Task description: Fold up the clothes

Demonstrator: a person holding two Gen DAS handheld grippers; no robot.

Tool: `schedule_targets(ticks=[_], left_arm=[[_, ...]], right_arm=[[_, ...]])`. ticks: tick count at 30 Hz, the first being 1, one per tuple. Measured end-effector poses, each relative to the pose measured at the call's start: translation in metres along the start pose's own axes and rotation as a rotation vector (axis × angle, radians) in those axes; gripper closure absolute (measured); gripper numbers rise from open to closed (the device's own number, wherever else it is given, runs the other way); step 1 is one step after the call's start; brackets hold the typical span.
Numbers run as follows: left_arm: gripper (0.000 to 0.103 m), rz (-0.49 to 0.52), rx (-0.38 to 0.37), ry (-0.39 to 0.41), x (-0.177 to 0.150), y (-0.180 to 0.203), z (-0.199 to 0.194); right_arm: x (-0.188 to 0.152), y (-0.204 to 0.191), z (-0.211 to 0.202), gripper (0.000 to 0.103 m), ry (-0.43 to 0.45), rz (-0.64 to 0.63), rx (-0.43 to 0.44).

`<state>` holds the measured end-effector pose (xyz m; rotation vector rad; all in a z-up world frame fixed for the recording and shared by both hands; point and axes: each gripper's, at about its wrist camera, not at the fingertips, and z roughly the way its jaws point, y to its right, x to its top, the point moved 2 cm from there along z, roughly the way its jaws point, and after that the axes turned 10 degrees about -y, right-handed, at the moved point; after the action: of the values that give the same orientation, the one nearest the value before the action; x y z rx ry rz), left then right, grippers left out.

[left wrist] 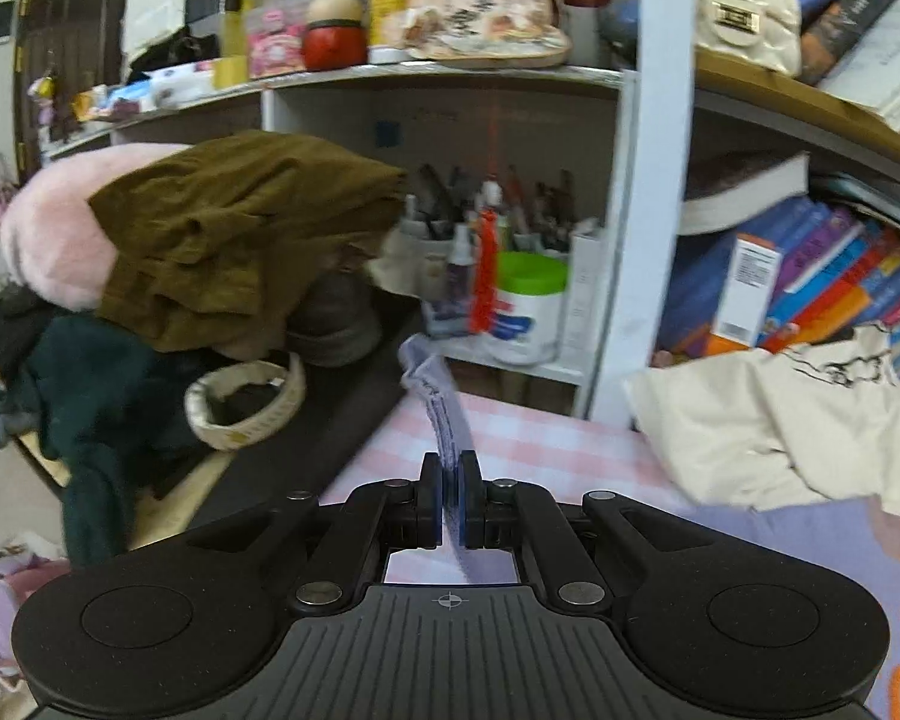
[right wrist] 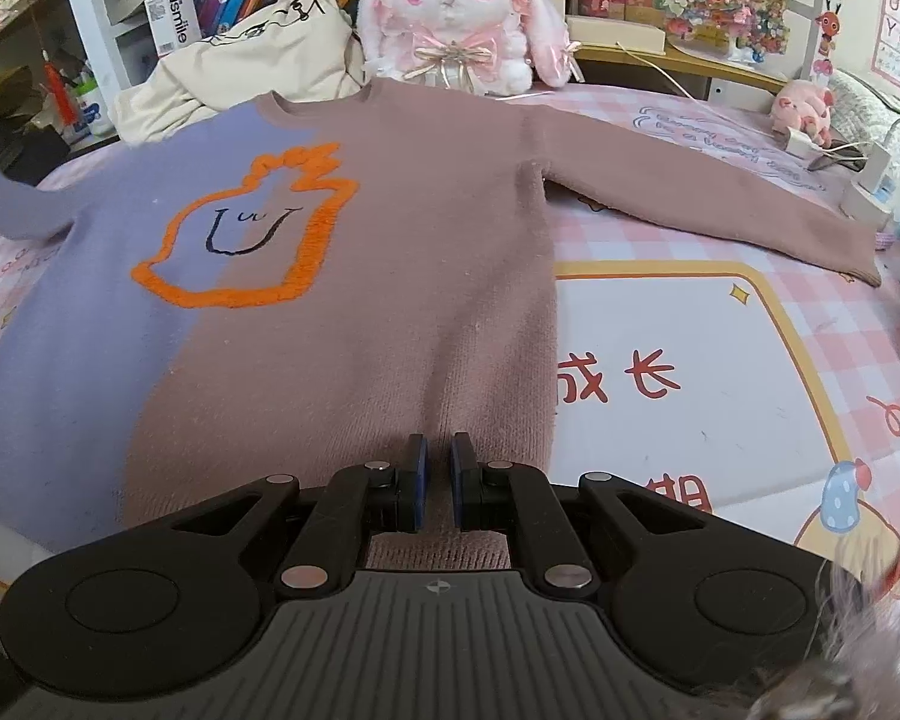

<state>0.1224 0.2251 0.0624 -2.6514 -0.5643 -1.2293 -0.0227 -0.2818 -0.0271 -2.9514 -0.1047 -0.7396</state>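
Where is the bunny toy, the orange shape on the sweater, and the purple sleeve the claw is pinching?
bunny toy [right wrist: 450, 6], right wrist view, on its face.
orange shape [right wrist: 315, 234], right wrist view, on its right edge.
purple sleeve [left wrist: 447, 420], left wrist view, on the strip just above the left claw [left wrist: 451, 480].

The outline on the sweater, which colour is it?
Orange outline; seen best in the right wrist view.

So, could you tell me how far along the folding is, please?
Done: the sweater lies spread flat on the bed. In hand: the left tongs pinch the purple sleeve, lifted; the right tongs are shut over the hem, holding nothing. Left: both sleeves and the body remain unfolded.
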Motion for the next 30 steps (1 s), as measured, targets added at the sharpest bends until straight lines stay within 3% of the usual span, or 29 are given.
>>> schedule_targets(ticks=[12,15,17,19,22,24,30], left_arm=[[0.092,0.006,0.081,-0.033,0.002,-0.018,0.004],[0.07,0.011,0.085,-0.029,-0.002,-0.016,-0.008],[0.061,0.017,0.039,-0.002,-0.011,-0.009,-0.023],[0.06,0.011,-0.092,-0.029,-0.029,0.004,-0.038],[0.06,0.017,-0.297,-0.155,-0.067,0.032,-0.048],[0.06,0.044,-0.383,-0.243,-0.094,0.052,-0.051],[0.06,0.105,-0.413,-0.359,-0.138,0.086,-0.049]], right_arm=[[0.001,-0.002,0.0,0.095,-0.009,-0.019,-0.003],[0.002,-0.001,0.0,0.095,-0.011,-0.023,-0.001],[0.002,-0.001,0.001,0.095,-0.012,-0.026,0.0],[0.002,-0.001,0.001,0.095,-0.01,-0.025,0.001],[0.002,-0.002,0.001,0.093,-0.007,-0.029,0.0],[0.002,-0.004,0.001,0.093,-0.006,-0.036,-0.004],[0.004,-0.005,0.002,0.092,-0.009,-0.037,-0.01]])
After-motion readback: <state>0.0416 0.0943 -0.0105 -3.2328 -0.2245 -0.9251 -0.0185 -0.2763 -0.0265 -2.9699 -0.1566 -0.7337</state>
